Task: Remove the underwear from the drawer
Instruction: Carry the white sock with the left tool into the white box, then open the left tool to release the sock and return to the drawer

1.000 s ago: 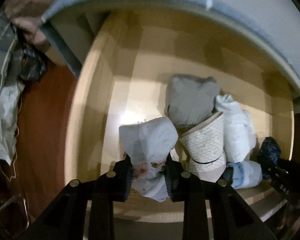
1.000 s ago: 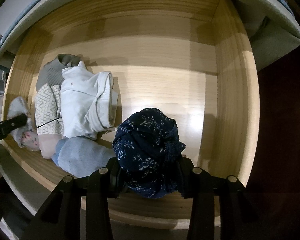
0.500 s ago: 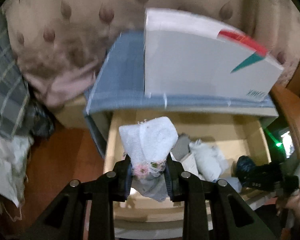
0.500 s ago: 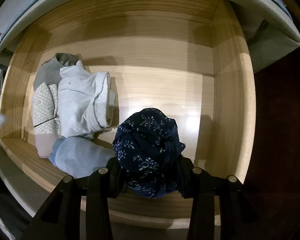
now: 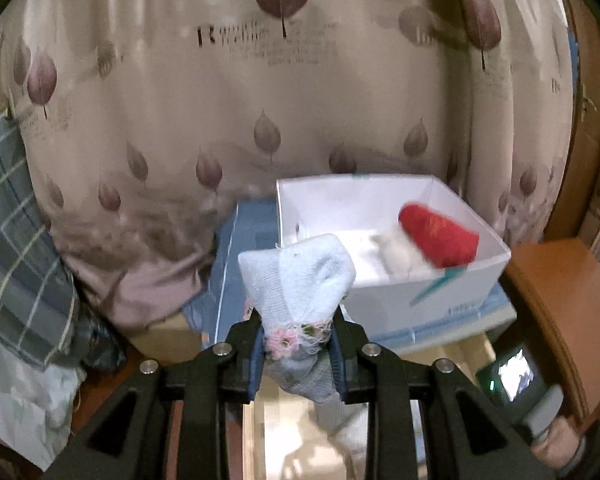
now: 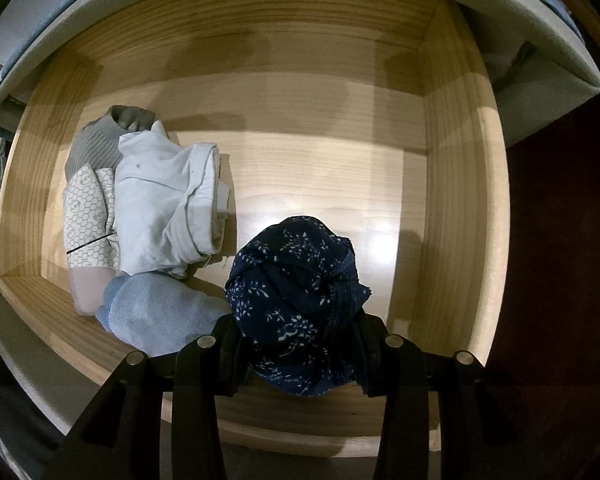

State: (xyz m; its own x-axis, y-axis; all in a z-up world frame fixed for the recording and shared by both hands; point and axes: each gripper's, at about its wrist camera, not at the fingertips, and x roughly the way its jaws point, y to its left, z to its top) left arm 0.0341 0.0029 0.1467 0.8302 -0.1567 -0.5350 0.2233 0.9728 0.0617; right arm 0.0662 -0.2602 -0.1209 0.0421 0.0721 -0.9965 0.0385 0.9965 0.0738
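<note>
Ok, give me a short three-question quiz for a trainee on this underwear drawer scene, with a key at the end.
1. True or false: the left gripper holds nothing.
2. What lies in the white box? A) a red roll and a white piece B) a shoe C) nothing
3. Which colour is the floral bundle between the right gripper jaws, over the wooden drawer?

Key:
1. False: its jaws are shut on a pale blue underwear roll with pink lace.
2. A: red roll, white piece.
3. Dark navy.
</note>
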